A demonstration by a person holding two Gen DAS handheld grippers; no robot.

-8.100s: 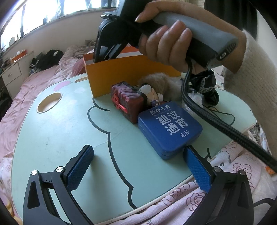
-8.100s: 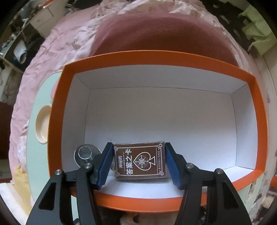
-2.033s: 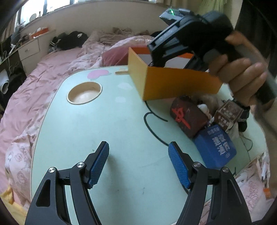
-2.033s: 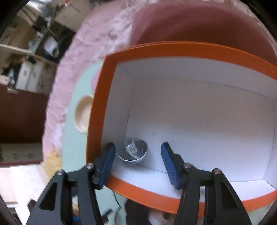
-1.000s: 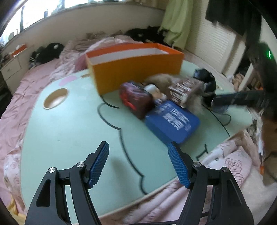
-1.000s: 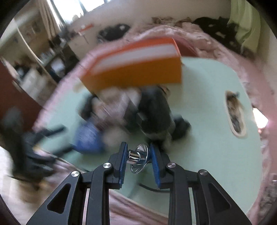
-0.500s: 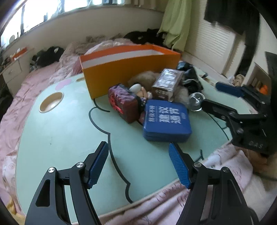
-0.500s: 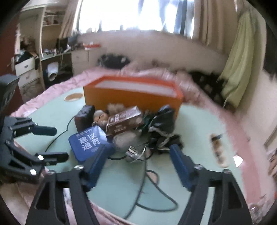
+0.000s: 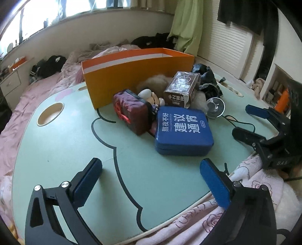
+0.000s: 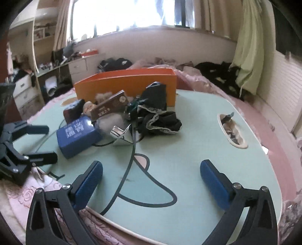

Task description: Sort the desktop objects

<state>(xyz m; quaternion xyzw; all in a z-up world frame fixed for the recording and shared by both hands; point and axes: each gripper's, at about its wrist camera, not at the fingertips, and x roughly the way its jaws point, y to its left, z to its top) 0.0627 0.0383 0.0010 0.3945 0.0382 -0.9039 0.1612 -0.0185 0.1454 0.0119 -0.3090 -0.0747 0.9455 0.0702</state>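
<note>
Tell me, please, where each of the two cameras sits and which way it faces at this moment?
Left wrist: on the left gripper, at the table's near edge, facing the blue tin and orange box; its open jaws show, and the right gripper enters at right.
Right wrist: on the right gripper, further right along that edge, facing the same pile and the window; its open jaws show, with the left gripper at left.
Shared: tin, box, brown card box, metal cup.

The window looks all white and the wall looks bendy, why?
Right wrist view: daylight overexposes the window, so nothing outside shows. Left wrist view: the fisheye lens curves the wall and the orange box, with dark corners.
</note>
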